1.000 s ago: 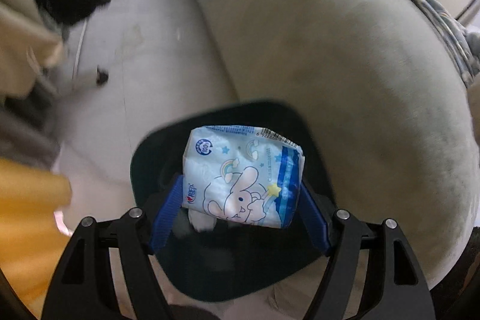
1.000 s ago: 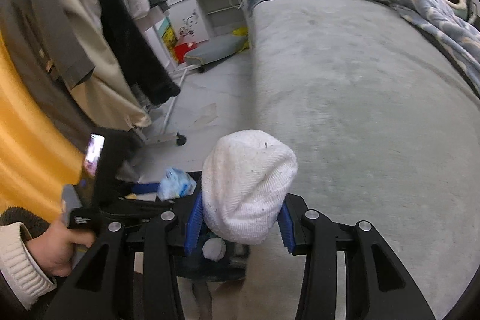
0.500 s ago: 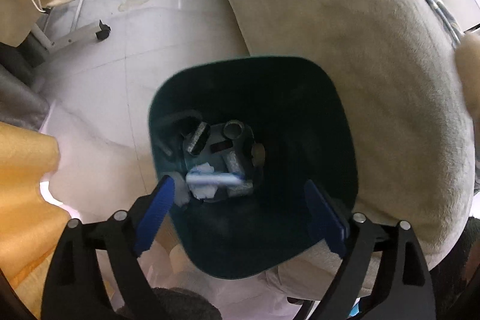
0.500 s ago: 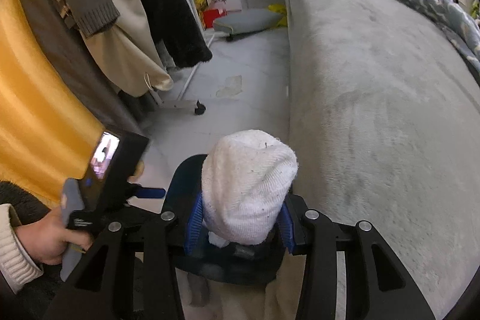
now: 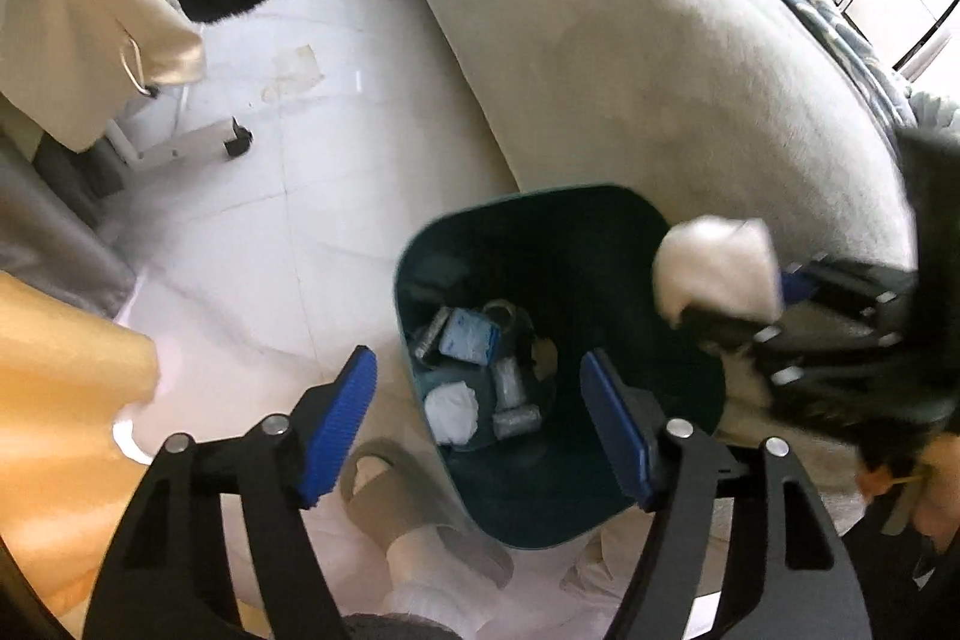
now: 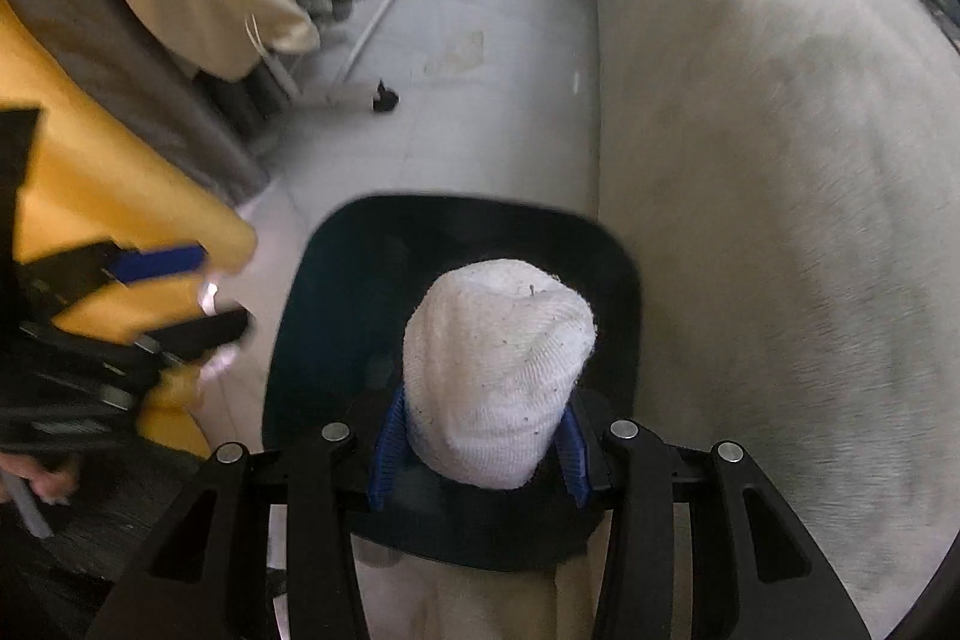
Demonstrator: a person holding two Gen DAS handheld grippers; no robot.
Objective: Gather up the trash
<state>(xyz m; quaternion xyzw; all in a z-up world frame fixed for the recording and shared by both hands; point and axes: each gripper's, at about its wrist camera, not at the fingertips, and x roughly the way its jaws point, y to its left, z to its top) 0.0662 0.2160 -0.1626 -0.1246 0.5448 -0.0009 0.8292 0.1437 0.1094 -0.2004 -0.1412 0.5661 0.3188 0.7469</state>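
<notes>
The dark green trash bin (image 5: 540,508) stands on the floor against the bed (image 5: 660,58) and already holds a blue tissue pack (image 5: 470,338), crumpled white paper and several wrappers. The left gripper (image 5: 480,412) hangs over it with jaws apart and empty. The right gripper (image 6: 477,436) has its jaws clamped on a white sock (image 6: 498,370) above the bin's opening; judging by that, releasing the sock is what remains.

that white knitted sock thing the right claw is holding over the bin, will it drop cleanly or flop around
The white sock looks soft and light: the right claw pinches its base inward. Probably it falls limply into the dark bin without rolling. Its fuzzy knit might briefly cling to the ribbed blue pads.
</notes>
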